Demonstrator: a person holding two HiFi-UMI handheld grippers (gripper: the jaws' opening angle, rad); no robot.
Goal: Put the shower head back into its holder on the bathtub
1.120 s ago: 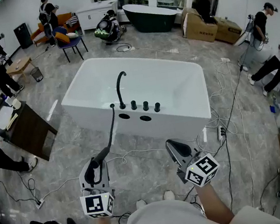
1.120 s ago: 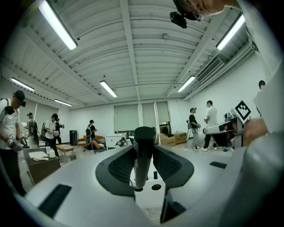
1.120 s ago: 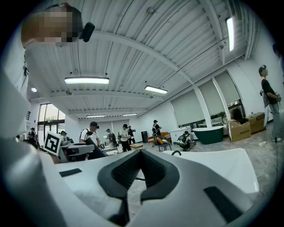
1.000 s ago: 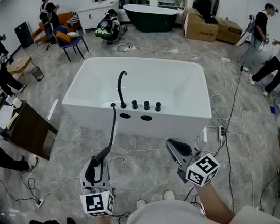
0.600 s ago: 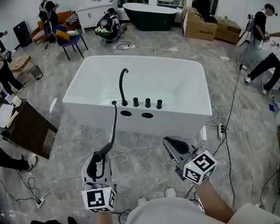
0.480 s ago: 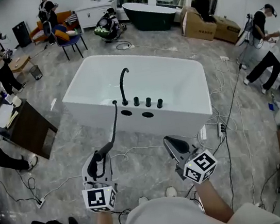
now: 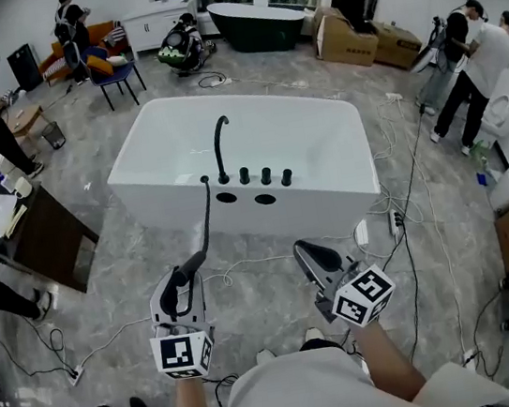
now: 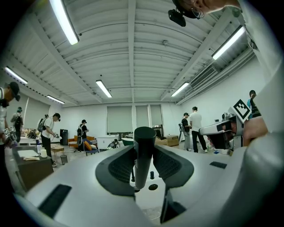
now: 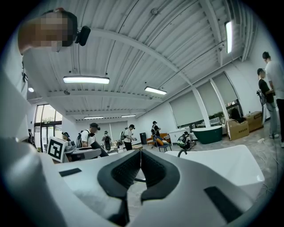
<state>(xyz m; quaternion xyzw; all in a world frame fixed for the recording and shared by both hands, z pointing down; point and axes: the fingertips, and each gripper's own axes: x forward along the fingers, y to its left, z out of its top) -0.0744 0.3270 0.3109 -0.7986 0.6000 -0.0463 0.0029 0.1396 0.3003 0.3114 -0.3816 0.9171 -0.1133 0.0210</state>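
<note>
**Item:** shower head [image 7: 186, 276], black, hand-held type.

**Place:** over the floor on the near side of the bathtub [image 7: 127, 174], well apart from its deck. Its hose [image 7: 204, 222] runs far from the head to the near-left part of the deck.

**Left gripper** [image 7: 177, 293]: clamped on the handle, one pad on each side, with the head standing upright between them.

**Right gripper** [image 7: 306, 256]: jaws together with nothing between them, to the right of the left one.

**Target:** two dark openings [image 7: 226, 197] on the near deck, in front of the faucet [image 7: 219, 146] and knobs [image 7: 265, 176]. I cannot tell which one is the holder.

**Hazards, as judged:**
- Wrong opening chosen, since the two look alike from here.
- The round, smooth handle may swivel or slide in the pads if the hose tugs on it.
- Slack hose may loop or kink ahead of the head and block seating.
- Entry at a tilt could let the head catch the rim and scrape the deck.
- The faucet and knobs stand just beyond the openings, so an overshoot would strike them.
- Cables [image 7: 245, 267] lie on the floor between the person and the tub, so a foot may snag on them.
</note>
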